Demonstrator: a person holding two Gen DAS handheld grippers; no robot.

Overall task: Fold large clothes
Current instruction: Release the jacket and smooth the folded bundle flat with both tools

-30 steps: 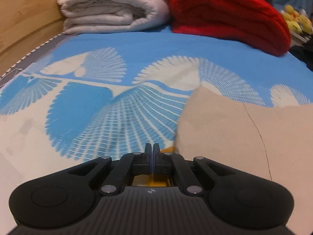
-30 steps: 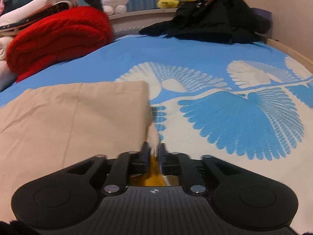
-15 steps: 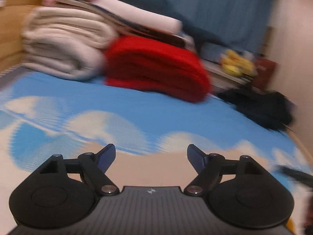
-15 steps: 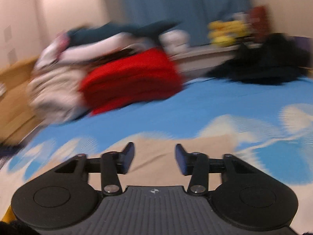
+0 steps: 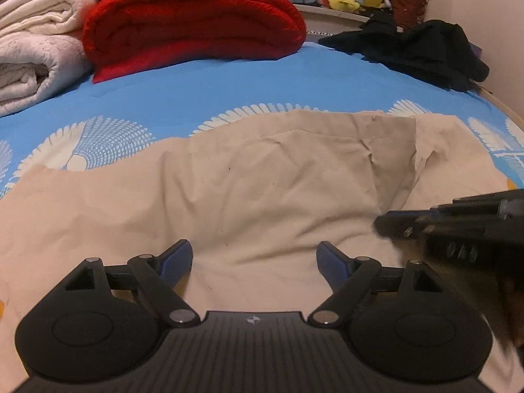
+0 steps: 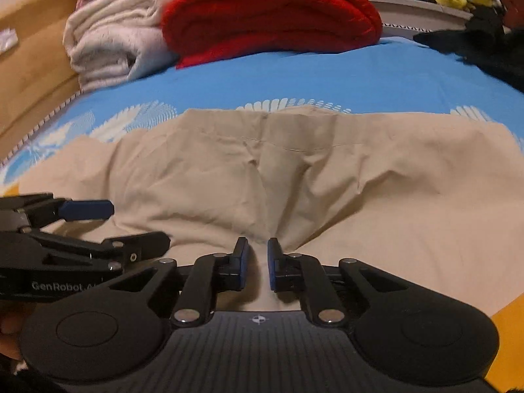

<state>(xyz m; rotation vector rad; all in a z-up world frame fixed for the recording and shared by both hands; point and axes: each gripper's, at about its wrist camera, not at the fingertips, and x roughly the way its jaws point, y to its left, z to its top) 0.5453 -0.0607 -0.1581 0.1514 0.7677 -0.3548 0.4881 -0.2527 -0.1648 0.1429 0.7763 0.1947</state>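
Beige garment (image 5: 262,190) spread across the blue patterned bedsheet (image 5: 229,88), rumpled toward the near edge. Left gripper (image 5: 253,258) opening wide above the cloth, nothing between the pads. Right gripper (image 6: 257,262) pinched onto a raised ridge of fabric (a thin bite, by the look of it). Likely trouble: ridge slipping free on the pull, or one-sided tension dragging the layers askew.

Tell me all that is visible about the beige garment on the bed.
The beige garment looks like thin woven cloth, wrinkled, with a stitched seam near its far edge. It lies spread flat across the blue patterned bed sheet. The right gripper pinches a raised fold at its near edge; the left gripper, jaws opening, holds nothing.
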